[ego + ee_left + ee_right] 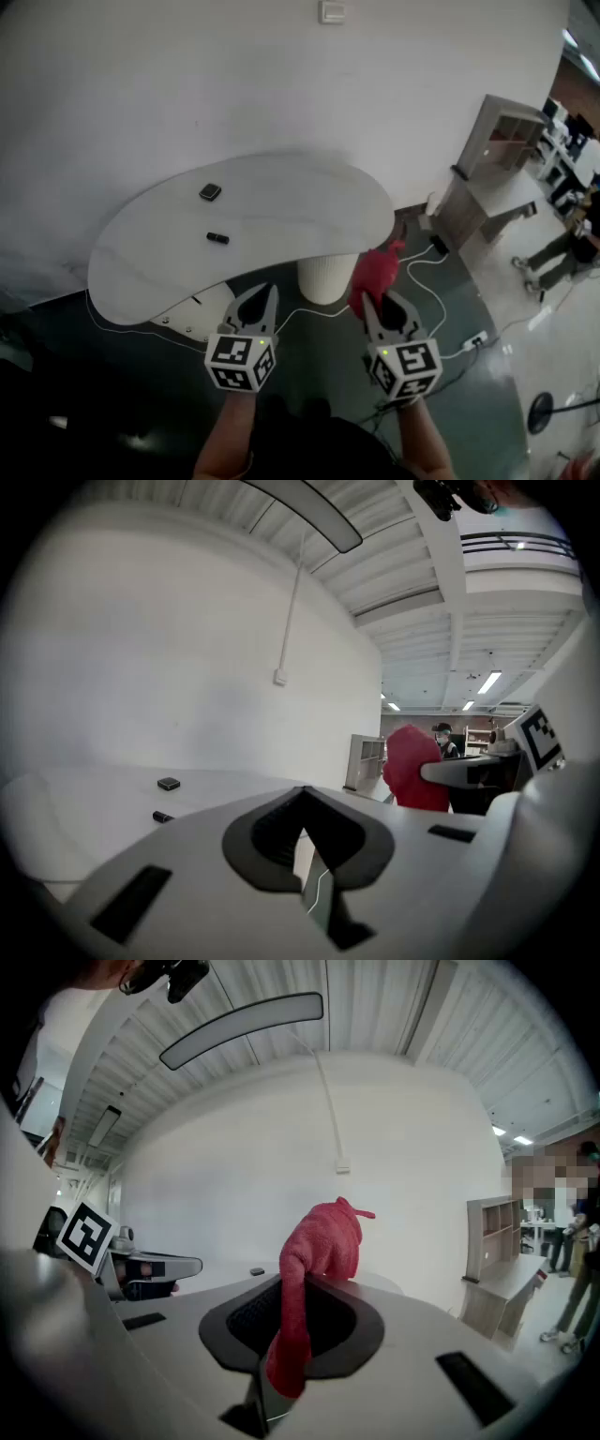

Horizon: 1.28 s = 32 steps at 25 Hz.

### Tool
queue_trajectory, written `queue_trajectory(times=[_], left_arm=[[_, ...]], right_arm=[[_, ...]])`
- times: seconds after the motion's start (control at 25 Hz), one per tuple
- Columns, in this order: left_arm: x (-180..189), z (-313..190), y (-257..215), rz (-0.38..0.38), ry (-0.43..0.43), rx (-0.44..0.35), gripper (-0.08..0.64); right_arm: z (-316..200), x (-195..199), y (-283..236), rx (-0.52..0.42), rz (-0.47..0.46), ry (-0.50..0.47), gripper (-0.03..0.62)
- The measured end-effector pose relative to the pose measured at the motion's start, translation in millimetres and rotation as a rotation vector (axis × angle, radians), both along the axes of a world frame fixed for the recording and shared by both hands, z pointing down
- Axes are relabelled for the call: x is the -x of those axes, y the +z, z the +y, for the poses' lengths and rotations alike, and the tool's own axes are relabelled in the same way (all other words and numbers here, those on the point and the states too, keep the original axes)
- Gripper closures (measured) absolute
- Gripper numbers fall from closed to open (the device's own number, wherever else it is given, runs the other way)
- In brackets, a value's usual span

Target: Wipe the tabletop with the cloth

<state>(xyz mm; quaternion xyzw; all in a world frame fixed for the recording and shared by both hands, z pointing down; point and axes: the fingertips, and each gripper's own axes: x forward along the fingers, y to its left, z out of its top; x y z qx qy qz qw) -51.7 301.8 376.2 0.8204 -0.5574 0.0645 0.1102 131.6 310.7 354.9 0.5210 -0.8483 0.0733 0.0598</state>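
A white curved tabletop [281, 220] stands ahead of me on a white ribbed pedestal [323, 277]. My right gripper [373, 302] is shut on a red cloth [377, 272], held in the air off the table's near right edge; the cloth [319, 1251] bunches above the jaws and a strip hangs down between them. My left gripper [265, 292] is shut with nothing in it, held just short of the table's near edge. In the left gripper view the red cloth [412, 771] shows at the right.
A small dark square object [210, 192] and a small black stick-shaped object [217, 238] lie on the tabletop. White cables [441, 300] run over the dark floor. A grey shelf unit [487, 164] stands at the right, with a person [562, 248] beyond it.
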Motion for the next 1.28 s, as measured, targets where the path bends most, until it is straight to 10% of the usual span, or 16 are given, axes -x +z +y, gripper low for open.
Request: queue_trajectory(times=[0.8,1.28], left_arm=[[-25.6,-12.1,-11.4,-0.035,0.01,-0.023,0.558],[-2.2,-148.5,3.7,-0.026,0.029,-0.01,0.558]], right_arm=[[-9.5,-5.8,7.6,0.039,-0.047,-0.072,0.546],[-128.4,23.9,31.3,0.073,-0.033,-0.056,0.545]])
